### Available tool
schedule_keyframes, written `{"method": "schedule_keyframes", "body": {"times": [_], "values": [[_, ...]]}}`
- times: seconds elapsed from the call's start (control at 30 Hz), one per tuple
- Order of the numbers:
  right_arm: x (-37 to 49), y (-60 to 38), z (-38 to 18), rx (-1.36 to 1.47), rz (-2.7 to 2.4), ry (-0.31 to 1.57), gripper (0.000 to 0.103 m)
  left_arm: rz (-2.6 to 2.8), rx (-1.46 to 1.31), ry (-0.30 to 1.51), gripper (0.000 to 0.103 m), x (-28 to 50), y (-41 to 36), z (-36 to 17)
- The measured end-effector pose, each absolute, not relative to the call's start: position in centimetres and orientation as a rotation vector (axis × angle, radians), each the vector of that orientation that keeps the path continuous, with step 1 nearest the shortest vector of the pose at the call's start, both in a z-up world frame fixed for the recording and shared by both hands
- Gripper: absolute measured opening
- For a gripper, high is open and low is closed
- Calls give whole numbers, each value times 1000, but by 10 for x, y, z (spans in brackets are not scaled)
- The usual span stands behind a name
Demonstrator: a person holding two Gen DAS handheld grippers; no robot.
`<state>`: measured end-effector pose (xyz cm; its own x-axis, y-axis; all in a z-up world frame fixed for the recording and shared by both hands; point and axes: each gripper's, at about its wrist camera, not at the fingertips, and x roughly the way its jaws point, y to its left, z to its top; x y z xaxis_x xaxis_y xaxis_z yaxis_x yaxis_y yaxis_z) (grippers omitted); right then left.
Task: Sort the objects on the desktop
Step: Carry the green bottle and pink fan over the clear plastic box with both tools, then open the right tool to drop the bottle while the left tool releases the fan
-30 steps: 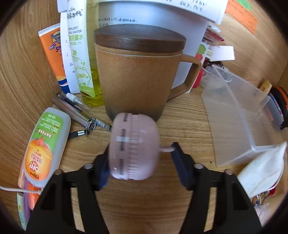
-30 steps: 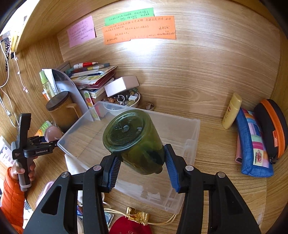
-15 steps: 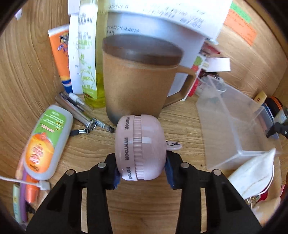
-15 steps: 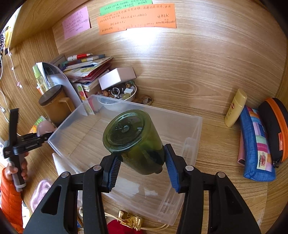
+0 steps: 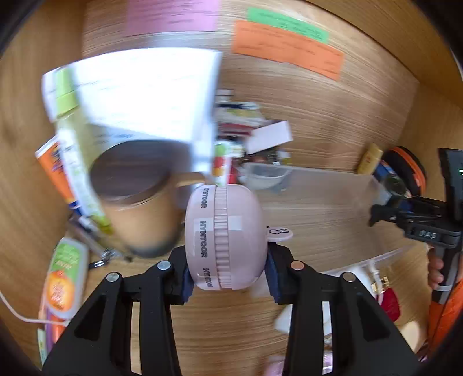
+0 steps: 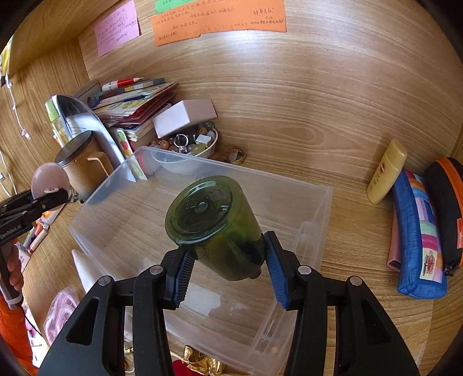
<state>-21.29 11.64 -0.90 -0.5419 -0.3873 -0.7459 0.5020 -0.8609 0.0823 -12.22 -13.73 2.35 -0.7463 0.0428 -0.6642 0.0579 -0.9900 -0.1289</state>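
left gripper (image 5: 227,273): black frame, silver screws, blue pads | right gripper (image 6: 228,273): same, ribbed pads | sleeve (image 6: 14,332): orange

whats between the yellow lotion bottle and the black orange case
In the right wrist view, a blue striped pencil pouch lies between the yellow lotion bottle and the black case with orange trim, with a pink item tucked at its near edge.

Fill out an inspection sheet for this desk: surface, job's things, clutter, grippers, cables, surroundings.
Surface: wooden desk, crowded.
Job's things: clear bin holds nothing; green jar; pink round case.
Clutter: lidded mug, book stack, trinket bowl, yellow tube, striped pouch.
Grippers: left gripper shut on pink round case; right gripper shut on green jar, above bin.
Cables: white cable, lower left.
Surroundings: sticky notes on wood wall.
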Motion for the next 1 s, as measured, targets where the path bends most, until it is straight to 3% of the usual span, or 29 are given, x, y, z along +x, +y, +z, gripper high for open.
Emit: {"method": "schedule_keyframes", "body": {"times": [0.33,1.0], "values": [[-224,115,-18,1141,-2343,198,44,-3042,1242,173,40,-168,-83,28],[-223,106,-27,1131,-2316,245,44,-2935,1566,66,40,-218,-48,2]]}}
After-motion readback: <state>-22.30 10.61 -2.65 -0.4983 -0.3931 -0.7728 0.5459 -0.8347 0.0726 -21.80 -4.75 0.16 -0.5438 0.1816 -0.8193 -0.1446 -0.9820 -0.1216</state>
